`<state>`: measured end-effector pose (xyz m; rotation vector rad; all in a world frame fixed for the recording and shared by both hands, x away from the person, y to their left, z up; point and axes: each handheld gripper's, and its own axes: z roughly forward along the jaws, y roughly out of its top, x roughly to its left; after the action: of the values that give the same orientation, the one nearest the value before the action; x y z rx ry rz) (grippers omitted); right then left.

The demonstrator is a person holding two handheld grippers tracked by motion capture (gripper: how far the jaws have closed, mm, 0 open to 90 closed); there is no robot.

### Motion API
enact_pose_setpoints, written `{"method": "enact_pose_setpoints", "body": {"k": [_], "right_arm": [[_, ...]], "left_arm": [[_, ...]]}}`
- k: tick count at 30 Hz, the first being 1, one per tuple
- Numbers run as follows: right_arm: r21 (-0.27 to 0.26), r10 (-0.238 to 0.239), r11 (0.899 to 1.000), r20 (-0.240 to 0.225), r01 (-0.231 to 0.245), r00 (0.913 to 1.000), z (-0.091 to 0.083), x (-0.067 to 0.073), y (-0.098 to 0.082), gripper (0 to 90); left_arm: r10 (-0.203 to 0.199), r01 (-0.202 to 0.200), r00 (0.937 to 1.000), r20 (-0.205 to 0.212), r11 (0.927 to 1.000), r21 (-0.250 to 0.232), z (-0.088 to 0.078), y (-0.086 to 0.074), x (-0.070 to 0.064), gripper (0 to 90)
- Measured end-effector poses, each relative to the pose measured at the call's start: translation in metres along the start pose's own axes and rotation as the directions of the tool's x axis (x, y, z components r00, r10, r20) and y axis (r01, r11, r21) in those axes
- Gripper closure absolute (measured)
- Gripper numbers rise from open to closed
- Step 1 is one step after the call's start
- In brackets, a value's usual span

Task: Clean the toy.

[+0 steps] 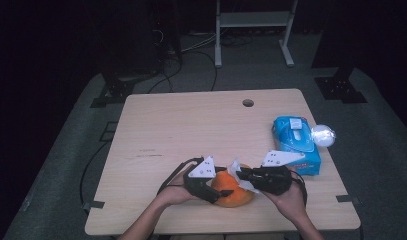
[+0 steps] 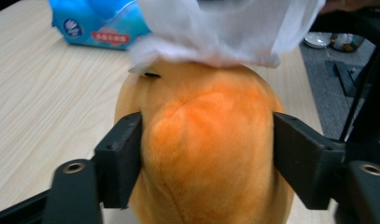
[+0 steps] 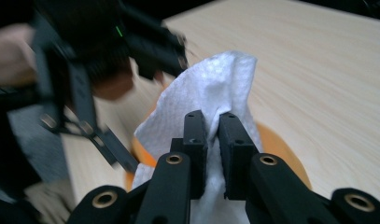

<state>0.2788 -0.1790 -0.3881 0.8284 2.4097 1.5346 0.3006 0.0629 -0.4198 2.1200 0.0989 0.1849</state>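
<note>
An orange plush toy [image 1: 237, 194] [image 2: 206, 140] rests on the wooden table [image 1: 191, 130] near its front edge. My left gripper [image 1: 222, 190] [image 2: 207, 140] comes in from the left, and its jaws press on both sides of the toy. A white tissue [image 1: 235, 169] [image 2: 225, 28] [image 3: 211, 88] lies over the toy's top. My right gripper [image 1: 244, 175] [image 3: 213, 130] reaches in from the right and is shut on that tissue, pinching a fold of it between its pads. In the right gripper view a strip of the toy [image 3: 283, 154] shows under the tissue, and the left gripper is a blur behind it.
A blue tissue box [image 1: 296, 142] [image 2: 94, 23] lies at the table's right side, just behind my right hand. A shiny round object [image 1: 322, 135] sits beside it at the edge. A cable hole [image 1: 248, 103] is near the far edge. Stands and cables are on the floor beyond.
</note>
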Motion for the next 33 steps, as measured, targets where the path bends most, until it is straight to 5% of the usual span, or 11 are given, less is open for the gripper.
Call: {"method": "enact_pose_setpoints", "body": {"k": [3, 6, 11, 15, 22, 27, 33], "right_arm": [[0.014, -0.050, 0.999, 0.026, 0.050, 0.9984, 0.003, 0.006, 0.004, 81.3], [0.058, -0.048, 0.997, 0.056, 0.045, 0.9973, 0.001, -0.003, 0.002, 81.6], [0.077, 0.037, 0.996, 0.072, -0.042, 0.9967, -0.003, -0.023, -0.013, 81.9], [0.084, 0.024, 0.996, 0.069, -0.029, 0.9974, -0.002, -0.020, -0.012, 82.1], [0.091, 0.020, 0.996, 0.055, -0.025, 0.9983, -0.002, -0.012, -0.013, 82.5], [0.095, 0.017, 0.995, 0.033, -0.020, 0.9993, 0.001, -0.007, -0.012, 82.5], [0.136, -0.011, 0.991, 0.011, 0.010, 0.9999, 0.006, 0.001, -0.007, 82.4]], "left_arm": [[0.050, -0.050, 0.9987, 0.000, 0.9986, 0.014, 0.000, 0.002, -0.003, 31.0], [0.011, -0.011, 0.9999, 0.003, 0.9999, 0.008, -0.002, -0.001, 0.003, 30.5], [-0.074, 0.074, 0.9972, -0.013, 0.9972, 0.015, -0.004, 0.003, 0.008, 17.5], [-0.055, 0.056, 0.9981, -0.027, 0.9982, 0.023, -0.002, 0.005, 0.003, 21.9], [-0.106, 0.110, 0.9919, -0.071, 0.9923, 0.057, -0.013, 0.002, 0.015, 24.1], [-0.168, 0.168, 0.9857, -0.018, 0.9852, 0.032, -0.017, 0.001, 0.019, 20.5], [-0.120, 0.120, 0.9927, -0.007, 0.9898, 0.077, -0.007, 0.001, 0.010, 26.3]]}}
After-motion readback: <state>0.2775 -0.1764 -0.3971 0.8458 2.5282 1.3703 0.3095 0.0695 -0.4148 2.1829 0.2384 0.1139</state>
